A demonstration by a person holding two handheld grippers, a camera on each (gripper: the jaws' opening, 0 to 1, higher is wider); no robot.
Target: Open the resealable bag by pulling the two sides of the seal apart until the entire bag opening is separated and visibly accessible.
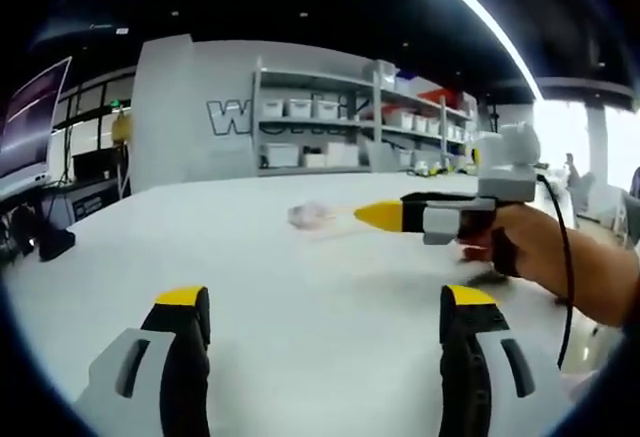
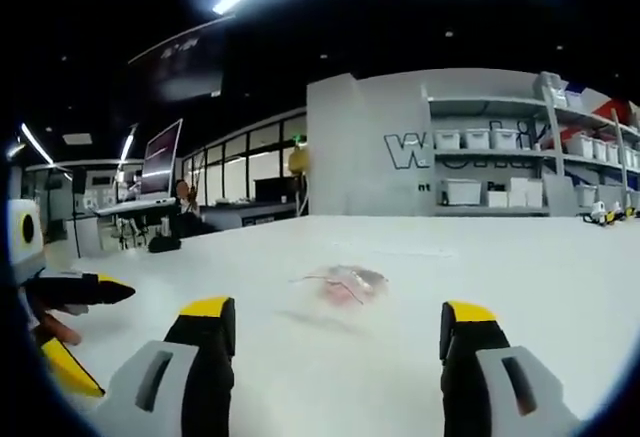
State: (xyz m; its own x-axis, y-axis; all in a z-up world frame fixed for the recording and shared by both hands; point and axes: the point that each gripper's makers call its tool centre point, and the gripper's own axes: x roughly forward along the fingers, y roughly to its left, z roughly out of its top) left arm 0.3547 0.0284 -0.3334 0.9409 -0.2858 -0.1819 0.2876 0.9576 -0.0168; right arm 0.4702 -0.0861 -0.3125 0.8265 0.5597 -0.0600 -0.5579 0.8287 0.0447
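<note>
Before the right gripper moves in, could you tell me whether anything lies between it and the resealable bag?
Nothing visible does. In the right gripper view the resealable bag lies alone on the white table, ahead of the open right gripper, with only bare tabletop between them. The left gripper is off to the side.

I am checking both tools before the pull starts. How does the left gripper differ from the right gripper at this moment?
The left gripper has its yellow-tipped black jaws spread wide; so does the right gripper in its own view. The right gripper points at the small clear resealable bag on the white table, and the bag lies ahead between its jaws; the left gripper's jaws frame bare table. Neither touches the bag.
</note>
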